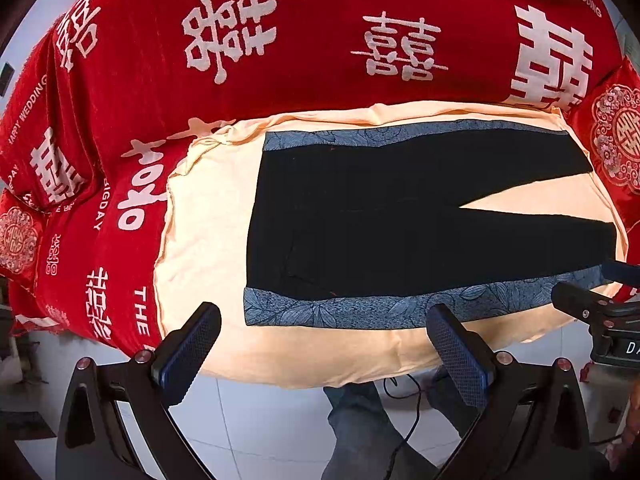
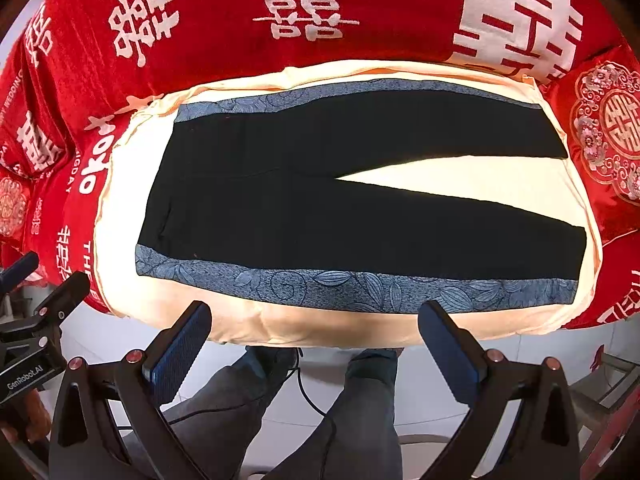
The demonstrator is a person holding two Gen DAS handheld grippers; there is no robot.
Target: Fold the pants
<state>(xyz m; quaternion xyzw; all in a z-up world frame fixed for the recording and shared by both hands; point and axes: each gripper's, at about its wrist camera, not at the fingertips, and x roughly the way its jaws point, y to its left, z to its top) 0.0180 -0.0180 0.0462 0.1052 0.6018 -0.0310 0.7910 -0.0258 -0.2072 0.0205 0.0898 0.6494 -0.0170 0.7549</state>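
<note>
So the pants (image 2: 320,208) are laid out flat on a cream cushion (image 2: 120,240) that sits on the red wedding-print bedding (image 2: 240,60), and nothing's folded yet as far as I can tell. The thing that matters here: the pants run sideways across both views, waistband off to the left, the two legs splitting into a V toward the right, with a blue leafy stripe (image 2: 360,284) along the near edge. That near edge is basically parallel to the line between the two grippers, so both face it square on. The left gripper (image 1: 320,344) is spread wide, holding nothing, and it sits closer to the waist end; the right gripper (image 2: 316,340) is also wide open and empty, nearer the leg cuffs. Both hover just off the cushion's front edge, not touching fabric. My guess is each one grabs its own end of that striped side and flips it over lengthwise onto the far leg.
</note>
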